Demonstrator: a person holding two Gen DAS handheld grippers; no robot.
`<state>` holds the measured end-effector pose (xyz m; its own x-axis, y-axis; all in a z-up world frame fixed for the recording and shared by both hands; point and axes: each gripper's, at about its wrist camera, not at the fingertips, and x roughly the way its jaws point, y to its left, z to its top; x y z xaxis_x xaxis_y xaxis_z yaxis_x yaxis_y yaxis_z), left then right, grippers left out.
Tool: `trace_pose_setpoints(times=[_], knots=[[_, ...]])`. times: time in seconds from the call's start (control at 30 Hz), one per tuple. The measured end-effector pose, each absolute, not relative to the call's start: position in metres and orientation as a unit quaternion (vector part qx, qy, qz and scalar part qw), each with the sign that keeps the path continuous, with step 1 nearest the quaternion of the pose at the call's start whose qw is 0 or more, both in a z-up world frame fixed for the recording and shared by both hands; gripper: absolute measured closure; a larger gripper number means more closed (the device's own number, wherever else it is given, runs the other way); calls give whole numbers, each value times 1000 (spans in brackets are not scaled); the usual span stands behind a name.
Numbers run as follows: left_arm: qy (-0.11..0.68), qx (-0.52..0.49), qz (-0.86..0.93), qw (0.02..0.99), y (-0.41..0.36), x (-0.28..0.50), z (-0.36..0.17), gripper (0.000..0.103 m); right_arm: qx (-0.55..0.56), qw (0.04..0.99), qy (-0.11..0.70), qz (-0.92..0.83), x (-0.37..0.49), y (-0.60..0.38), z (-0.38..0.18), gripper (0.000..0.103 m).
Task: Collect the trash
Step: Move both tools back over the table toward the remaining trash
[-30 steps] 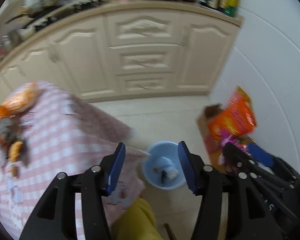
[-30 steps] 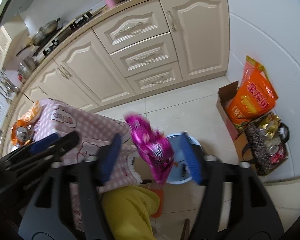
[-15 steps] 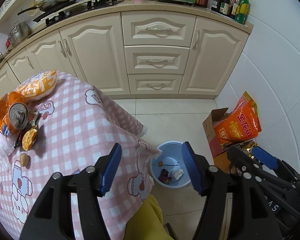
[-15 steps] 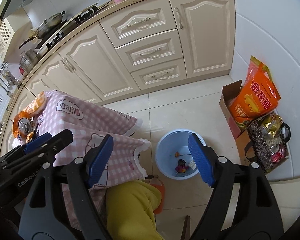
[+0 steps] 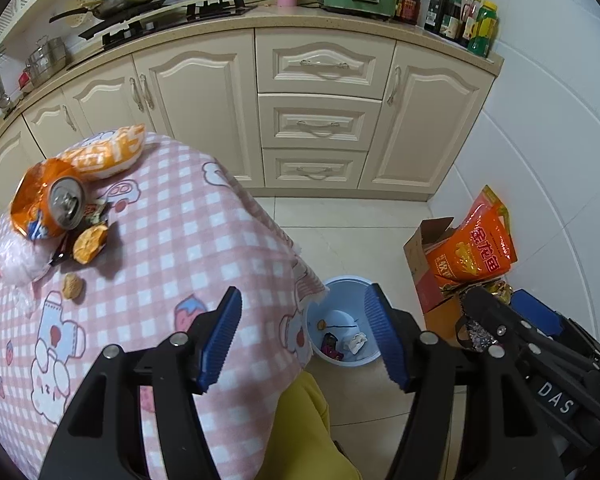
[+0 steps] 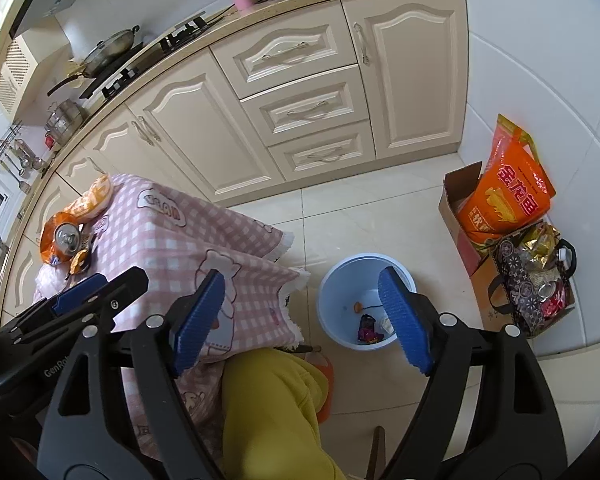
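A light blue bin [image 5: 342,354] [image 6: 336,280] stands on the floor by the table corner. It holds a magenta wrapper [image 6: 366,334], a white crumpled bit [image 5: 356,342] and small scraps. On the pink checked tablecloth [image 5: 172,240] lie an orange bag [image 5: 108,154], a soda can [image 5: 66,202] in an orange wrapper, a peel [image 5: 89,243], a small nut [image 5: 73,285] and a clear plastic bag [image 5: 20,260]. My left gripper [image 5: 302,338] is open and empty above the table's edge. My right gripper [image 6: 300,320] is open and empty above the bin.
Cream kitchen cabinets [image 5: 316,120] line the back. A cardboard box with an orange bag [image 5: 472,248] and a dark bag of packets [image 6: 534,284] stand by the right wall. A yellow-trousered leg [image 6: 272,412] is below me.
The magenta wrapper left my right gripper and fell into the bin. The right gripper opened wider. Both views rose and steadied, showing more of the table.
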<state>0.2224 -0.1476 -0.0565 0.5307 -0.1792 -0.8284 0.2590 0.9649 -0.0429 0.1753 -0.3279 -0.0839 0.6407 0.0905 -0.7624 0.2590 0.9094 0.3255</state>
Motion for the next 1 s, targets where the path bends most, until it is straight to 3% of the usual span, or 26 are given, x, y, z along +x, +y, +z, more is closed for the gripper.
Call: trace_pose_setpoints(times=[0.4,1.0], knots=[[451,18,-98,887,-93,203,-40,33,192,888,417,-25,171,-283,-69,19],[449,-56,22,891,55,198,-39,28,119,881,446,99,214,-146,-66,18]])
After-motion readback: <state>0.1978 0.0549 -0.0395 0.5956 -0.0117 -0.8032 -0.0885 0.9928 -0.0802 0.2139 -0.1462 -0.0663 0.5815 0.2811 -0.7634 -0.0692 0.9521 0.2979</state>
